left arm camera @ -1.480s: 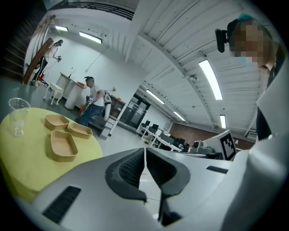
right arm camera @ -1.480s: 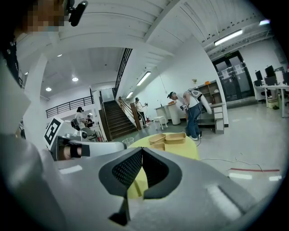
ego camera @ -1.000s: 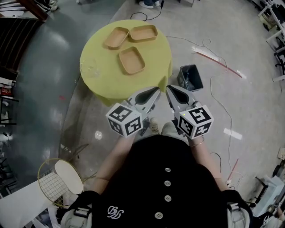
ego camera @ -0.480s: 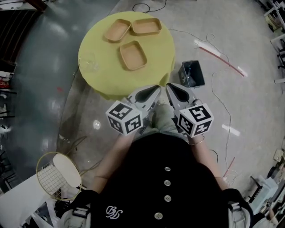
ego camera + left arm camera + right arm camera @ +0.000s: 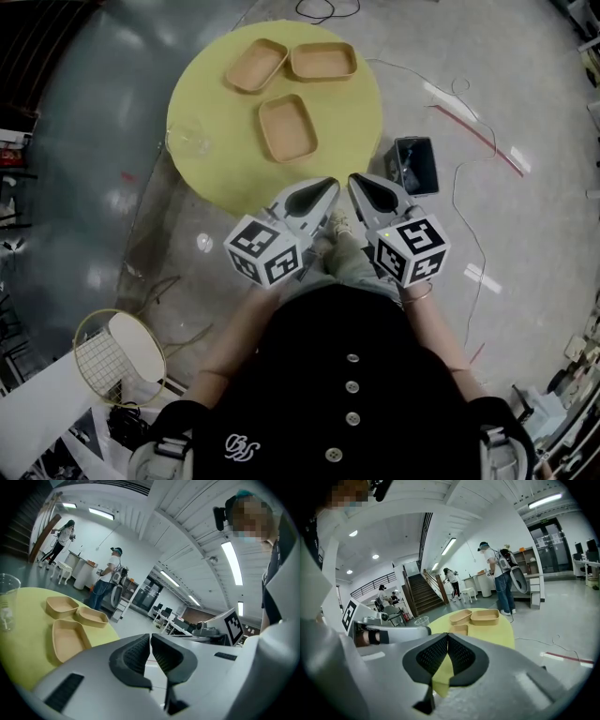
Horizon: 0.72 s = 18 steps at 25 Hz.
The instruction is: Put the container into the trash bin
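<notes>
left gripper (image 5: 328,187) and right gripper (image 5: 357,184) are both pinched closed on nothing and tucked near my body, i guess since i'm only lining up on the nearest container (image 5: 287,127), on the table (image 5: 216,159) beside the bin (image 5: 417,167).

A black top (image 5: 347,370) is worn, fastened by a row of pale buttons (image 5: 352,386) and marked with a white embroidered emblem (image 5: 242,446); pale trousers (image 5: 352,264) and a thin bracelet (image 5: 419,294) are seen. The left gripper (image 5: 331,185) and right gripper (image 5: 354,180) are shelled in light grey, padded in dark ribbed rubber, and backed by black-and-white marker cubes (image 5: 264,253)
</notes>
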Tool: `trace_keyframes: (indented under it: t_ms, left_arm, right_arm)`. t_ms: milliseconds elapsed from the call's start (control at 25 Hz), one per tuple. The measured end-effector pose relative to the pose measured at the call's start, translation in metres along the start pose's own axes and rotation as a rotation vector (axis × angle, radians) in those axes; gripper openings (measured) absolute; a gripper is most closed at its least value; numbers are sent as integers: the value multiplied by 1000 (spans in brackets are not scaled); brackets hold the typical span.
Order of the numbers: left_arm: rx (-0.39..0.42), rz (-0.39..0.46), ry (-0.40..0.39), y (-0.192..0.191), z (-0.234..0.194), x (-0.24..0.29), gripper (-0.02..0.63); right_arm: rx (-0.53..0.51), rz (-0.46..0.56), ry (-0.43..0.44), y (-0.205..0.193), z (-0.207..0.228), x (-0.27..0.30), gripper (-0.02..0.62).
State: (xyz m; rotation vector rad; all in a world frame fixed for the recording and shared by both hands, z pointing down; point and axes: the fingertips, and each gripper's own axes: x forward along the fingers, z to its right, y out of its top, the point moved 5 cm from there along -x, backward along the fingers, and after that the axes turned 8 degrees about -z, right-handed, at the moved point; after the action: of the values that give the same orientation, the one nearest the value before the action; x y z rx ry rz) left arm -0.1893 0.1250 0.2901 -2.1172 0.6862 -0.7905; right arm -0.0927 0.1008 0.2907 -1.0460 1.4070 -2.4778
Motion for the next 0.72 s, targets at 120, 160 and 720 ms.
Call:
trace_keyframes:
  t_ms: [120,160,720]
  left_arm:
    - [-11,15,60,4,-15,9,23]
    - [-12,17,76,5,-20,10,23]
    - [107,-117,283,3,-73,31,25]
  right_arm:
    - [4,-23,19,3,14,11,3]
    - [5,-30,22,3,18,14,3]
    - [-3,-138,124,11,53,71,3]
